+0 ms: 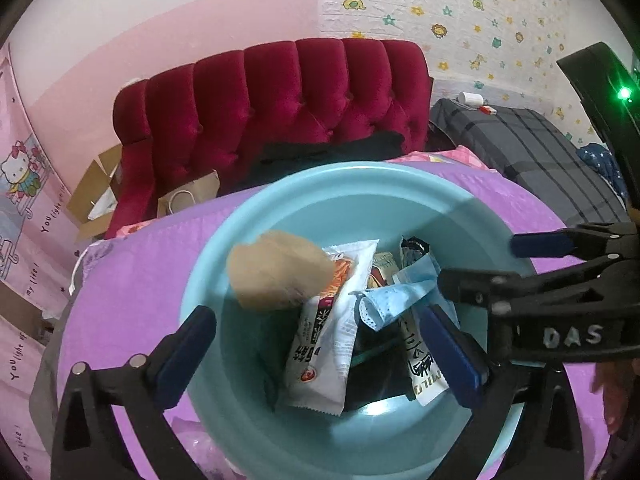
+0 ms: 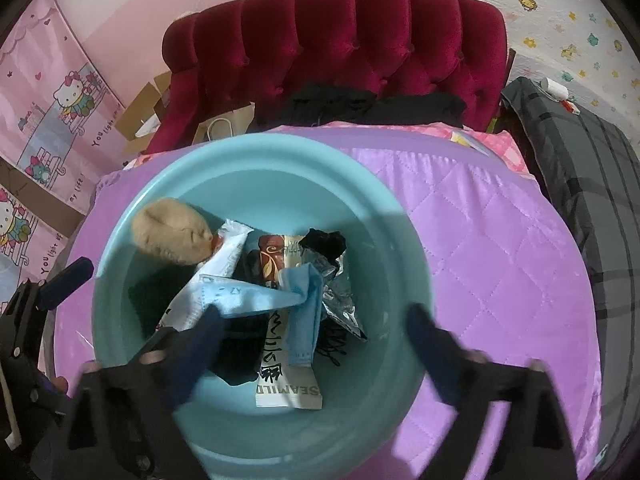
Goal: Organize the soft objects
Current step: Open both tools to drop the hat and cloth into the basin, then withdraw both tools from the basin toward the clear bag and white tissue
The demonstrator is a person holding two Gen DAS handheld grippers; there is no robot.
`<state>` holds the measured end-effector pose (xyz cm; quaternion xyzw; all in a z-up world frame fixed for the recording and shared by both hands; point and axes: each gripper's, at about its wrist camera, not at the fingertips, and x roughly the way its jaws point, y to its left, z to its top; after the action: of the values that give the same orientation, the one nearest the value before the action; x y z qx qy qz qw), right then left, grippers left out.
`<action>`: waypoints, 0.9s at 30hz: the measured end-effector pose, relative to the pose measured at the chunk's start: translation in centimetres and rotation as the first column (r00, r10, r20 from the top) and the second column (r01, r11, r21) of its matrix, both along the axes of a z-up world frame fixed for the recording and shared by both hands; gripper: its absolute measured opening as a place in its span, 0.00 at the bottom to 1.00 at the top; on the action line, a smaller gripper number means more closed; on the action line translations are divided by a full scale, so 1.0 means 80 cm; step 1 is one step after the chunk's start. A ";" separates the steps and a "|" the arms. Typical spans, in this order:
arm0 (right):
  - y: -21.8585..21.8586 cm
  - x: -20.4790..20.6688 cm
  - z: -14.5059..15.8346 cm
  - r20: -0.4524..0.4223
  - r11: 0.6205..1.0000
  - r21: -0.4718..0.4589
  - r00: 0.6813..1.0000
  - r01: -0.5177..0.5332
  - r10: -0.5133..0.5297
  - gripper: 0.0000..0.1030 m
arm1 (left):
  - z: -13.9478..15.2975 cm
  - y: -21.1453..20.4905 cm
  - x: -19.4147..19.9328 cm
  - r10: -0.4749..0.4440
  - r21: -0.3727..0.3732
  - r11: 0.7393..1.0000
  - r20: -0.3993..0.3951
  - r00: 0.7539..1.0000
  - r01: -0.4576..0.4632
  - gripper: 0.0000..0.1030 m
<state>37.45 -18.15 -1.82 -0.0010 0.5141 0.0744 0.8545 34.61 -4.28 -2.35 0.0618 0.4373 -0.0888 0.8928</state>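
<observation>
Two grippers: both hang over the blue bowl (image 1: pixel 460 200), and both have their jaws wide apart with nothing between them.
Left gripper (image 1: pixel 320 344): its blue pads sit near the bowl's near rim, one on each side of the pile.
Right gripper (image 2: pixel 316 344): open too; it looks blurry, and its left pad is just by the blue face mask (image 2: pixel 256 296).
Bowl: it sits on a purple quilted cover (image 2: pixel 500 240).
Tan soft thing (image 1: pixel 280 272): blurry, up at the far left of the pile, by the bowl's wall. I cannot tell if it rests on the white snack packet (image 1: pixel 324 352).
Pile: the mask lies on top in the middle, with a crumpled silver wrapper (image 2: pixel 340 300) to its right.
Far side: a red padded headboard (image 1: pixel 280 96).
</observation>
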 end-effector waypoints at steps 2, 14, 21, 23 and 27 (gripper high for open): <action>0.001 -0.004 0.003 0.009 1.000 -0.009 1.000 0.007 -0.007 1.00 | 0.002 0.001 -0.004 0.004 0.006 1.000 0.007 1.000 -0.004 1.00; 0.012 -0.056 0.024 0.027 1.000 -0.009 0.999 0.018 -0.018 1.00 | 0.023 0.017 -0.052 -0.006 -0.012 1.000 0.003 1.000 0.006 1.00; 0.019 -0.096 0.036 0.038 1.000 0.004 0.999 0.023 -0.023 1.00 | 0.034 0.043 -0.093 0.021 -0.016 1.000 0.014 1.000 -0.021 1.00; 0.022 -0.109 0.035 0.039 1.000 0.009 0.999 0.023 -0.023 1.00 | 0.037 0.050 -0.105 0.025 -0.019 1.000 0.020 0.999 -0.025 1.00; 0.030 -0.135 0.038 0.053 1.000 0.003 0.998 0.019 -0.019 1.00 | 0.040 0.065 -0.129 0.037 -0.033 0.999 0.021 0.999 -0.037 1.00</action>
<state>26.68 -15.79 1.21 0.0031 0.4913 0.0668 0.8684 24.29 0.95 0.87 0.0402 0.4270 -0.0786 0.8999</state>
